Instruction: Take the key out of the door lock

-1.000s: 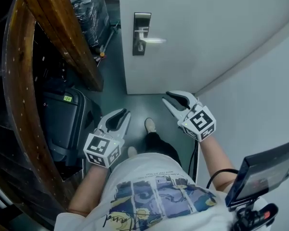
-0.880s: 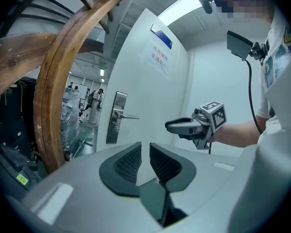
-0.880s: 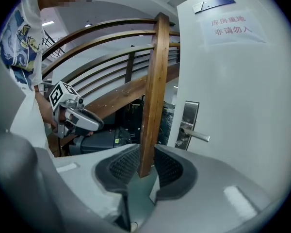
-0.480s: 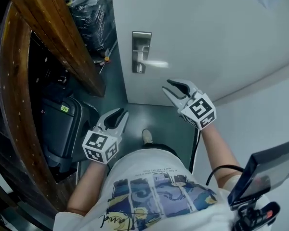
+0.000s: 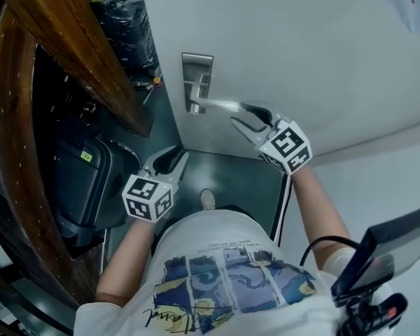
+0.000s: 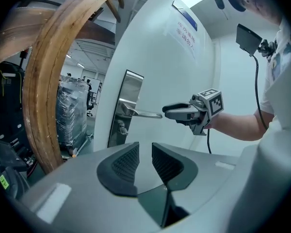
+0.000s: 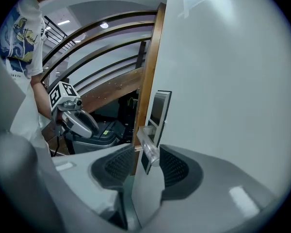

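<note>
A steel lock plate (image 5: pixel 197 82) with a lever handle (image 5: pixel 220 104) sits on the white door (image 5: pixel 301 54). Below the lever, a small dark key or cylinder (image 6: pixel 121 126) sticks out of the plate. My right gripper (image 5: pixel 250 117) is at the lever's free end. In the right gripper view the lever tip (image 7: pixel 148 148) lies between its opening jaws (image 7: pixel 149 154), and the pads do not press on it. My left gripper (image 5: pixel 169 161) hangs lower, left of the door edge and well short of the lock. Its jaws (image 6: pixel 145 147) are opening with nothing between them.
A curved wooden beam (image 5: pixel 70 40) and a black case (image 5: pixel 84 180) crowd the left side. A wrapped pallet (image 5: pixel 126 12) stands behind the door edge. A white wall (image 5: pixel 378 180) closes the right. A person's shoe (image 5: pixel 207 199) is on the green floor. A screen (image 5: pixel 385 250) hangs bottom right.
The person has come closer to the door. The right gripper rose from mid-air to the lever's tip, and its jaws spread wider. The left gripper stayed low.
</note>
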Demonstrator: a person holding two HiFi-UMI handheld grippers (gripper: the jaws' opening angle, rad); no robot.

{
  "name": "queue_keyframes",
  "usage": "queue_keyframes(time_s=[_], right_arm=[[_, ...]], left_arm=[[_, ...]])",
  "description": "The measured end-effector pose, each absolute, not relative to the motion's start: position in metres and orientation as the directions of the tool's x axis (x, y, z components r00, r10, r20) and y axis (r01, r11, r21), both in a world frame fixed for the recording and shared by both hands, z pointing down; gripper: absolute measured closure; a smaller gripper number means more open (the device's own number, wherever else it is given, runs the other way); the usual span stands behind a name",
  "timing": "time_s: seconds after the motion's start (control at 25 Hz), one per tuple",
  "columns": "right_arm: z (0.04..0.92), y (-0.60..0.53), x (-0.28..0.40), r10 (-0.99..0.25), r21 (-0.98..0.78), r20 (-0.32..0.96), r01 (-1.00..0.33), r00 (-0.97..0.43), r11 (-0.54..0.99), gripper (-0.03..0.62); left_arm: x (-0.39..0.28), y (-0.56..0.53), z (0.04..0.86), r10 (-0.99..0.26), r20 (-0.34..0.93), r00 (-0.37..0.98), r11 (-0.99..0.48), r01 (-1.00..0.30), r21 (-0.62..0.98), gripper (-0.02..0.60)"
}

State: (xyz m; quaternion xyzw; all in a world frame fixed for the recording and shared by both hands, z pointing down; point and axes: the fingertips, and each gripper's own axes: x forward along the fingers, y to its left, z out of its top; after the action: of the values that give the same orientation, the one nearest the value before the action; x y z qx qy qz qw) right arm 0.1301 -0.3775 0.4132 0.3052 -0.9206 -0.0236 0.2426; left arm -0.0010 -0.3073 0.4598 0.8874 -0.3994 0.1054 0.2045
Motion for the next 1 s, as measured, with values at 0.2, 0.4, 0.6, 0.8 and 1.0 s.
queue_keyframes(time_s=[0.2,0.4,0.6,0.8,1.0], right_arm=[[0.421,-0.389,0.127,-0.522,0.178,0.444,-0.499,-0.729,0.848,0.433],[0.428,-0.394,0.127,-0.487,0.181,0.455,-0.458,-0.745,0.870,0.433],[0.434,-0.393,0.119,-0.431,0.161,0.466,-0.405,-0.772,0.900,0.433],[0.434,-0.397,0.119,-0.430,0.169,0.463,-0.399,-0.775,0.901,0.448],[0.439,-0.398,0.117,-0.401,0.166,0.475,-0.368,-0.783,0.915,0.459]], left_arm=[[0.007,-0.328,0.472,-0.671,0.369,0.643,-0.566,-0.765,0.307,0.482],[0.013,-0.342,0.487,-0.669,0.389,0.633,-0.542,-0.774,0.328,0.477],[0.018,-0.354,0.497,-0.671,0.396,0.627,-0.525,-0.779,0.344,0.476],[0.023,-0.364,0.499,-0.679,0.386,0.624,-0.506,-0.779,0.369,0.476],[0.024,-0.379,0.503,-0.697,0.352,0.625,-0.458,-0.765,0.452,0.469]])
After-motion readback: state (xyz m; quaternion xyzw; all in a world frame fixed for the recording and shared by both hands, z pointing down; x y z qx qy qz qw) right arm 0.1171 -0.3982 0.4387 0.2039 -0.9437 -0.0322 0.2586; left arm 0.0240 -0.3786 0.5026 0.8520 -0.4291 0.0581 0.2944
